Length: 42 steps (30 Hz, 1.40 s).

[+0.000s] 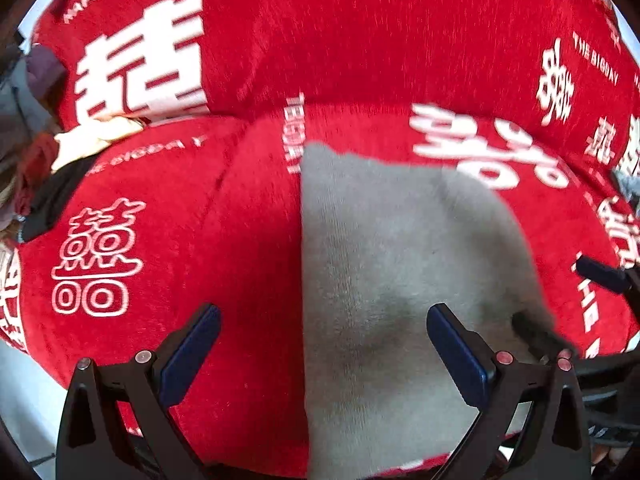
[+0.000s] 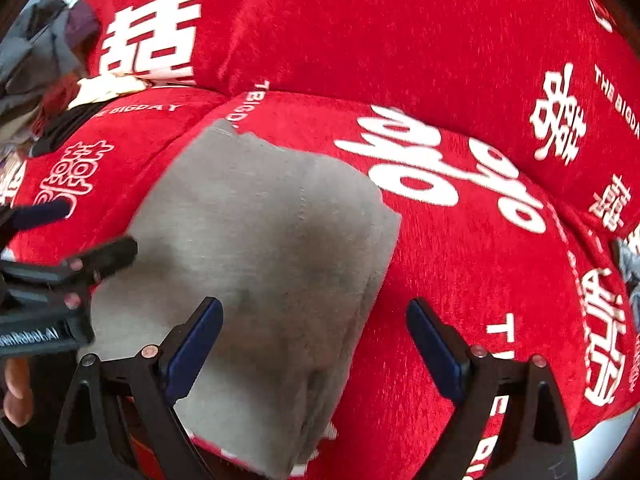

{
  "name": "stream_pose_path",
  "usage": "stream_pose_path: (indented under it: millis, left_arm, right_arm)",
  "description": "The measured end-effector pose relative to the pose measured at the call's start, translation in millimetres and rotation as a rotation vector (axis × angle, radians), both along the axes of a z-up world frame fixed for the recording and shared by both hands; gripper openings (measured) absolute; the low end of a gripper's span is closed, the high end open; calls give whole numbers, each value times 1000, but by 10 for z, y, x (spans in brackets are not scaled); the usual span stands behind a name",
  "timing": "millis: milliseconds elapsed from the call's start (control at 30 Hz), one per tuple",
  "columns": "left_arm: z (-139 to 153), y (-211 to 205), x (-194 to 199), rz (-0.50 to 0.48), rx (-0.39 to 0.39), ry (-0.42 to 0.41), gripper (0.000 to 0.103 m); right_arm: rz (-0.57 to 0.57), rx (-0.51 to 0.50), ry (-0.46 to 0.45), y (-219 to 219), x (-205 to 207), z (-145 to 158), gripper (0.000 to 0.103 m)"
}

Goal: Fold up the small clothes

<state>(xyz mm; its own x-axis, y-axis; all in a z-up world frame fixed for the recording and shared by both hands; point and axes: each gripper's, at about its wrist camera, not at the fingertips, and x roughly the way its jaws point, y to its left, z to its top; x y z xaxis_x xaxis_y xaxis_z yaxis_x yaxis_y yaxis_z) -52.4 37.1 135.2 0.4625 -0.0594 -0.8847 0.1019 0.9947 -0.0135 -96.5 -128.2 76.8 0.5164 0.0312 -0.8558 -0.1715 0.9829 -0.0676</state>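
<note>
The left gripper [image 1: 323, 354], two black arms tipped with dark blue pads, stands with its fingers spread wide and nothing pinched between them; the pads hang over the cloth without pressing it. The right gripper [image 2: 315, 346], built the same, is likewise spread wide, its pads clear of the fabric and holding nothing.

Below both lies the folded grey garment [image 2: 264, 248], a soft, matte knit with a fine nap, laid flat in a rough rectangle. A stitched seam runs down it in the right wrist view, and stacked layers show along its right edge. In the left wrist view its left edge is straight and crisp.

It rests on a red chenille sofa cover printed with white characters and lettering [image 1: 224, 216], plush and ribbed, on the seat cushion near the front edge, just below the crease where seat meets backrest.

At the sofa's far left corner sits a loose heap of mixed clothes [image 1: 36, 148], grey, cream, black and rust, crumpled.
</note>
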Motion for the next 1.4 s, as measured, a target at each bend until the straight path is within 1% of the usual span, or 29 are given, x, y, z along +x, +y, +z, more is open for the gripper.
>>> stream_pose_path:
  millis: [67, 100, 233, 333, 433, 500, 567, 600, 667, 767, 833, 967, 1067, 1167, 1300, 1400]
  left_arm:
    - [135, 30, -85, 20, -8, -33, 103]
    - [170, 47, -109, 28, -11, -37, 103]
    - [209, 41, -217, 17, -28, -39, 103]
    - [149, 19, -320, -15, -39, 0, 103]
    - [65, -3, -381, -18, -47, 21, 103]
    - [18, -8, -418, 4, -47, 29, 103]
    - [-23, 16, -464, 65, -33, 32, 103]
    - [-37, 28, -471, 79, -34, 33, 103]
    - [-67, 38, -471, 91, -51, 49, 103]
    - [-126, 27, -455, 95, -16, 78, 103]
    - [-149, 24, -464, 97, -3, 78, 103]
    - [-166, 38, -473, 96, -11, 71, 103]
    - [-187, 9, -450, 93, 18, 74, 103]
    - [-213, 4, -418, 90, 24, 88, 103]
    - [-255, -2, -363, 86, 22, 123, 103]
    - [-256, 1, -322, 82, 22, 124, 103]
  right_arm:
    - [10, -35, -17, 53, -70, 55, 94]
    - [13, -40, -16, 76, -96, 66, 94]
    - [30, -13, 3, 139, -201, 63, 94]
    - [28, 0, 10, 148, -281, 31, 94]
    - [10, 14, 23, 112, -326, -5, 94]
    - [1, 12, 31, 98, -349, -35, 94]
    - [0, 12, 39, 90, -364, -64, 94]
    - [-1, 12, 42, 86, -368, -73, 94]
    - [-8, 12, 47, 65, -371, -94, 94]
    - [-21, 19, 56, 38, -380, -120, 94]
    - [-30, 20, 63, 28, -392, -135, 94]
    - [-40, 13, 76, 29, -417, -170, 94]
    - [-43, 4, 84, 42, -426, -185, 94]
    - [-39, -14, 91, 64, -416, -184, 94]
    - [-33, -12, 109, 61, -362, -168, 94]
    - [-41, -14, 117, 31, -297, -154, 94]
